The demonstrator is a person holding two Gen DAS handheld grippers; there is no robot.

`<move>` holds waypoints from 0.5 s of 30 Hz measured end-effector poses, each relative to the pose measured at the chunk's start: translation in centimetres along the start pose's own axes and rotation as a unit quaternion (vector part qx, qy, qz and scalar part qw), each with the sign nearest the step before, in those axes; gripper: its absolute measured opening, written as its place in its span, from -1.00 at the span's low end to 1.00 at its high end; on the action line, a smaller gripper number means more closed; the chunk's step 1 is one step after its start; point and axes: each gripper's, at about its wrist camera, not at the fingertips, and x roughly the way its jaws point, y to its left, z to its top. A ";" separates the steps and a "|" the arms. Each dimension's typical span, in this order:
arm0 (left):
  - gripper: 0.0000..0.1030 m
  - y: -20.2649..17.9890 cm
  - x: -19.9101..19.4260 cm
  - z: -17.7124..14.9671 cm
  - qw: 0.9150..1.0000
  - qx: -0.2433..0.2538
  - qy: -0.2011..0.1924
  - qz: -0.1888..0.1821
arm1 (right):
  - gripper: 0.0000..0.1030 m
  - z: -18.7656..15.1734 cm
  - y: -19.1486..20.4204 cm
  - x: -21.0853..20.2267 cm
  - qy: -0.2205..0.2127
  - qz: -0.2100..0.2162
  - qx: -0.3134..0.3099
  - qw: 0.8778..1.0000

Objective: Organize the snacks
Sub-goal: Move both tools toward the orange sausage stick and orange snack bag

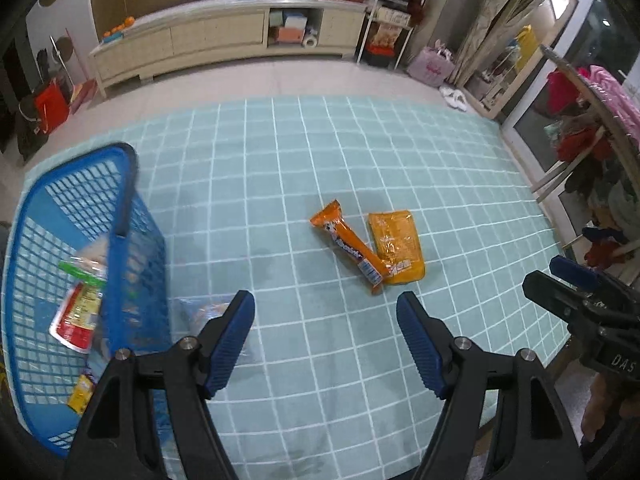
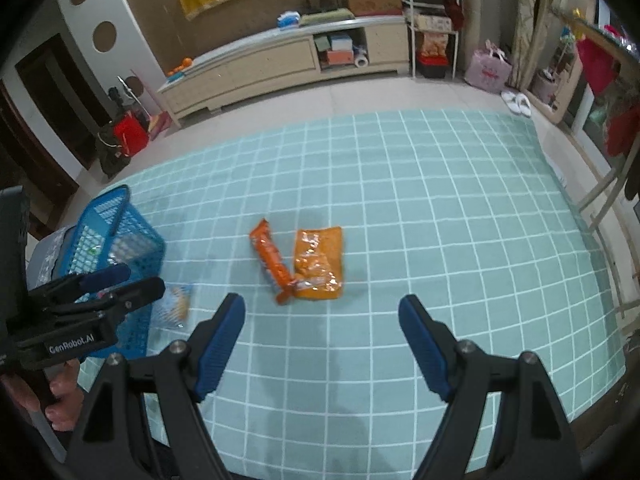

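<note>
Blue-padded fingers (image 1: 232, 340) of our left gripper (image 1: 326, 342) stand spread wide with nothing between them, and the right gripper (image 2: 322, 344) is spread just as wide and empty too. We tilt both steeply down over the teal checked mat (image 1: 320, 160). Ahead lie an orange snack bar (image 1: 352, 250) and a flat orange packet (image 1: 396, 246), touching, the bar's end overlapping the packet. At left stands a blue basket (image 1: 132, 272) with packets inside, and a clear bag (image 2: 174, 306) lies just beside it.
</note>
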 end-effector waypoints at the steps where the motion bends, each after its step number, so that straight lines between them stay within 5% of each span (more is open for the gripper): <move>1: 0.39 -0.1 0.7 0.2 1.000 -0.004 0.007 -0.001 | 0.61 0.0 -0.4 0.6 0.005 0.002 0.005 1.000; 15: 0.39 -1.2 9.7 3.3 0.997 -0.014 0.074 0.020 | 0.61 1.0 -4.0 6.3 0.034 0.014 0.049 0.998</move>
